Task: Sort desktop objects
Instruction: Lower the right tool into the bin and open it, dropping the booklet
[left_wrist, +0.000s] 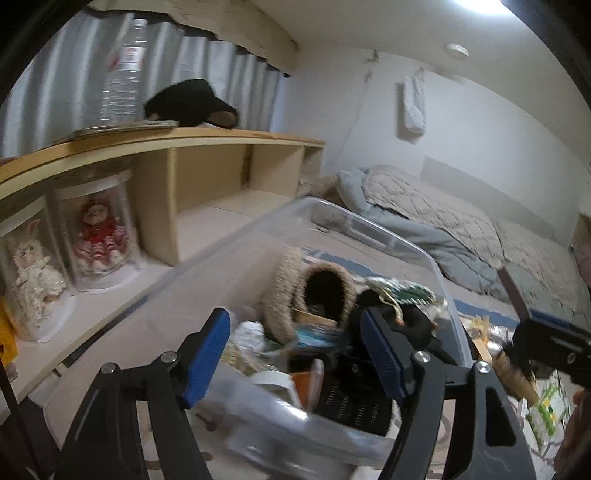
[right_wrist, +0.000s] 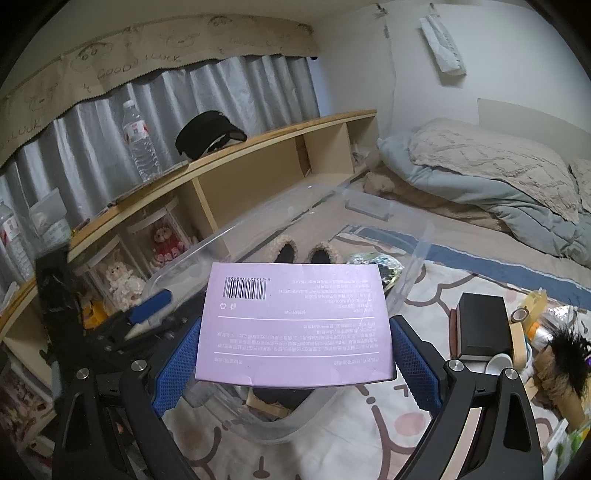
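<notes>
A lilac carton (right_wrist: 295, 325), barcode side up, sits pinched by its two side edges between the blue pads of the right gripper (right_wrist: 295, 363), held level above the near rim of a clear plastic bin (right_wrist: 417, 254), apparently so it can drop flat onto the contents. The bin already holds fleece-lined slippers (right_wrist: 284, 251) at its far end, with a black basket (left_wrist: 351, 398) and small clutter nearer, suggesting it serves as the catch-all for sorted items. The left gripper (left_wrist: 295, 358) hovers over the bin with its jaws spread wide and nothing between them. More unsorted items, a black box (right_wrist: 482, 325) among them, lie on the mat to the right.
</notes>
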